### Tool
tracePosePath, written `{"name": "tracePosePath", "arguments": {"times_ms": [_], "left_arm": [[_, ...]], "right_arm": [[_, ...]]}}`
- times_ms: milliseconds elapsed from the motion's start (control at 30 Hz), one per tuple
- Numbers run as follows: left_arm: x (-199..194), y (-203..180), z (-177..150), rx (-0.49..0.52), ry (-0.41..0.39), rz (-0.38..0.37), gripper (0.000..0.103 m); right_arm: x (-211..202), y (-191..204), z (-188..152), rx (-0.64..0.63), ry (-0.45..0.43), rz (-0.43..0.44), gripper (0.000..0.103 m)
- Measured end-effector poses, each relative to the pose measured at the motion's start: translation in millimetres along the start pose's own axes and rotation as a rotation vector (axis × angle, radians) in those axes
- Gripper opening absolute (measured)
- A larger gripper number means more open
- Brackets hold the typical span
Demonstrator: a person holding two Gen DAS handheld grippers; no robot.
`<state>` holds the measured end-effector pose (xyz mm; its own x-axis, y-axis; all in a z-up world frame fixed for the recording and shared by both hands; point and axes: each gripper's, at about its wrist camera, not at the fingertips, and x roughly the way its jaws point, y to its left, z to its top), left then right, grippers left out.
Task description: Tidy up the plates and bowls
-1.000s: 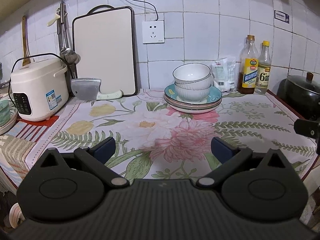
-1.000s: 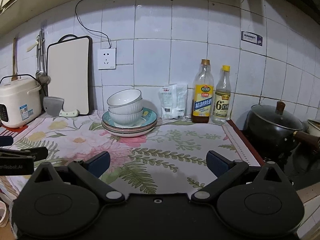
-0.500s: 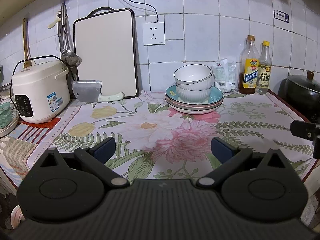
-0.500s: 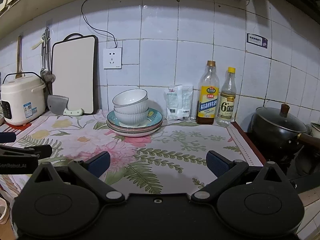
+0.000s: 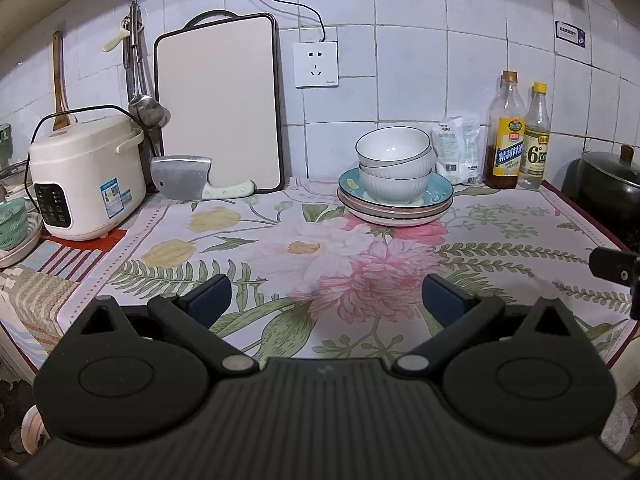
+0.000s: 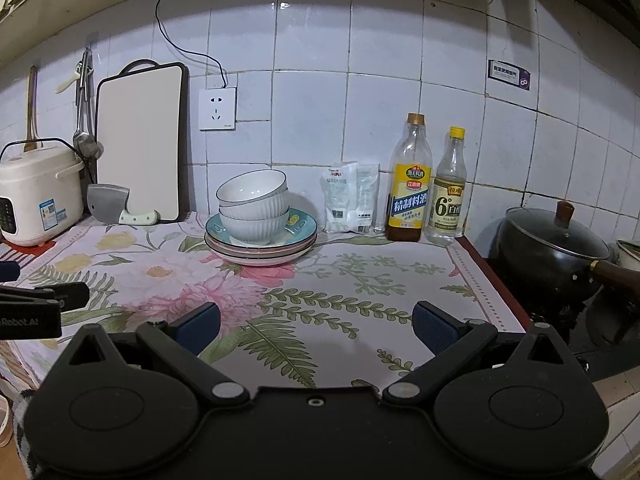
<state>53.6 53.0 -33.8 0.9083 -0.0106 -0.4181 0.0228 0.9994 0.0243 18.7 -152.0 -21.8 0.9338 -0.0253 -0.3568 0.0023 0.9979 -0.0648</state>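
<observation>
Left wrist view: left gripper [image 5: 324,300] spread wide, empty, hovering near; two bowls [image 5: 394,168] nest tilted on stacked plates [image 5: 396,204] far by the wall. Right wrist view: right gripper [image 6: 316,326] likewise released. Ceramic, likely heavy, slick, breakable — pinch the top bowl's rim.

Glossy ceramic bowls [image 5: 394,168], plates [image 5: 396,210]

white tiled wall [image 6: 312,128] with a socket [image 6: 217,109] behind a floral-clothed counter [image 6: 320,280].
</observation>
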Motion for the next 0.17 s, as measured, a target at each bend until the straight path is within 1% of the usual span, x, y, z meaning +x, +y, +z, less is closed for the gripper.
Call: {"name": "tracePosePath", "arguments": {"times_ms": [167], "left_arm": [[0.1, -0.8, -1.2, 0.008, 0.006, 0.003, 0.103]], "right_arm": [[-0.3, -3.2, -1.1, 0.003, -0.003, 0.006, 0.103]]}}
